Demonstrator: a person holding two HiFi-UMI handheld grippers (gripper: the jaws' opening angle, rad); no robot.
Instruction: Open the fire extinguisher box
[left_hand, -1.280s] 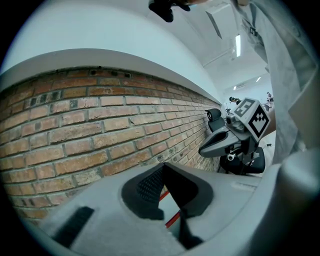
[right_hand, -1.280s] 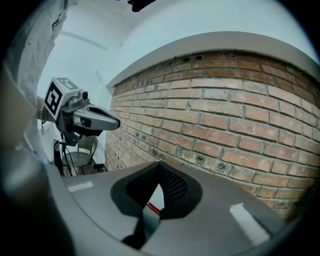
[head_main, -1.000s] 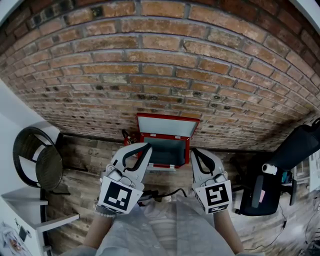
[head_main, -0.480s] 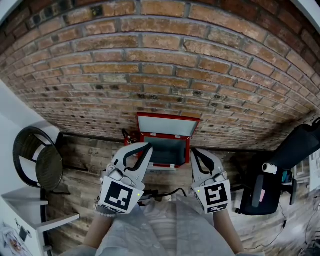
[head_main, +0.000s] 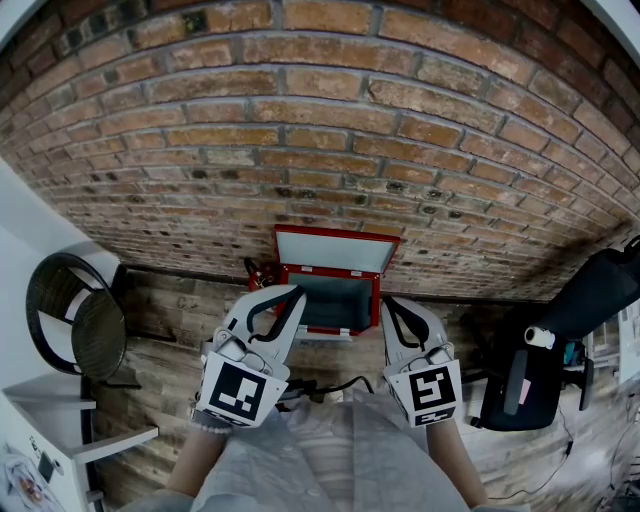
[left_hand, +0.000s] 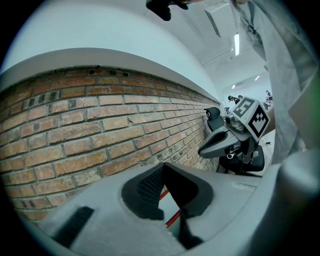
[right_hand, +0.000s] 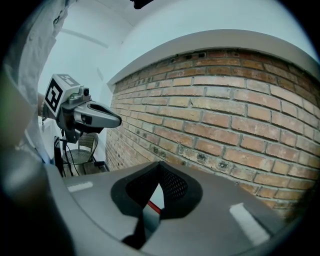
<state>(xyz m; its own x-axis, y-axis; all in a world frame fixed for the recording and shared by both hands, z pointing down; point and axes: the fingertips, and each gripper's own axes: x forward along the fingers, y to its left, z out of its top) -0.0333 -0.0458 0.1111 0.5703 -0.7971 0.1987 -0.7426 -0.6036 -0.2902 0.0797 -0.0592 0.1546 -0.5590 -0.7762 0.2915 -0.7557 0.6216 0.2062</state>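
The red fire extinguisher box (head_main: 372, 300) stands on the wooden floor against the brick wall. Its lid (head_main: 335, 250) is swung up and back, and the grey inside shows. My left gripper (head_main: 297, 292) hovers just in front of the box's left side, its fingers meeting at the tips with nothing between them. My right gripper (head_main: 385, 303) hangs at the box's right front corner, also shut and empty. In the left gripper view my left gripper (left_hand: 162, 167) has its tips together, with the right gripper (left_hand: 202, 150) beyond. In the right gripper view my right gripper (right_hand: 160, 165) is likewise shut.
A brick wall (head_main: 320, 150) fills the back. A black wicker chair (head_main: 75, 320) stands at the left above a white table (head_main: 60, 440). A black office chair (head_main: 590, 300) is at the right. A small red-and-black object (head_main: 255, 272) sits beside the box's left wall.
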